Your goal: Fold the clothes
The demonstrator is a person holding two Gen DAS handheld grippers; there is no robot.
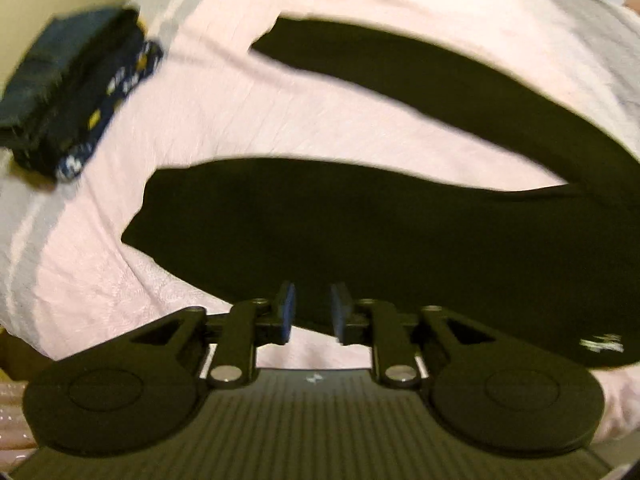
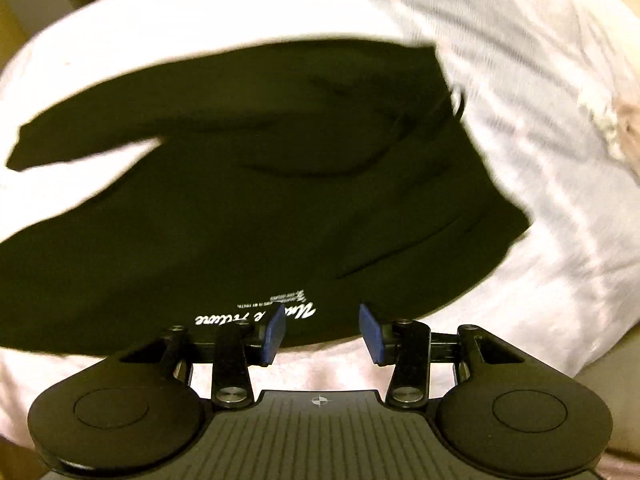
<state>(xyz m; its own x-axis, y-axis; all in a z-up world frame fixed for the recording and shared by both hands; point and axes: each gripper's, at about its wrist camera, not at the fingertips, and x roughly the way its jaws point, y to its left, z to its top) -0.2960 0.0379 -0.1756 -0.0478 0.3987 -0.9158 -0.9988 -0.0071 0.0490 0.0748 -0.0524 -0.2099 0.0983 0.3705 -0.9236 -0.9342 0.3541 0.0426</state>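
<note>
A pair of black trousers [image 1: 360, 232] lies spread on a pale pink bedsheet [image 1: 200, 128], its two legs reaching left with a gap between them. White script lettering [image 2: 256, 314] is printed near the hem closest to me. My left gripper [image 1: 313, 312] is open just above the near edge of the nearer leg, nothing between its blue pads [image 1: 286, 310]. My right gripper [image 2: 322, 332] is open wider, at the near edge of the trousers [image 2: 280, 184] by the lettering, holding nothing. Both views are motion-blurred.
A stack of folded dark clothes [image 1: 76, 96], one piece navy with a yellow and white print, sits at the far left of the bed. Rumpled white bedding [image 2: 540, 100] lies to the right of the trousers. The bed edge [image 2: 600, 360] drops off at the right.
</note>
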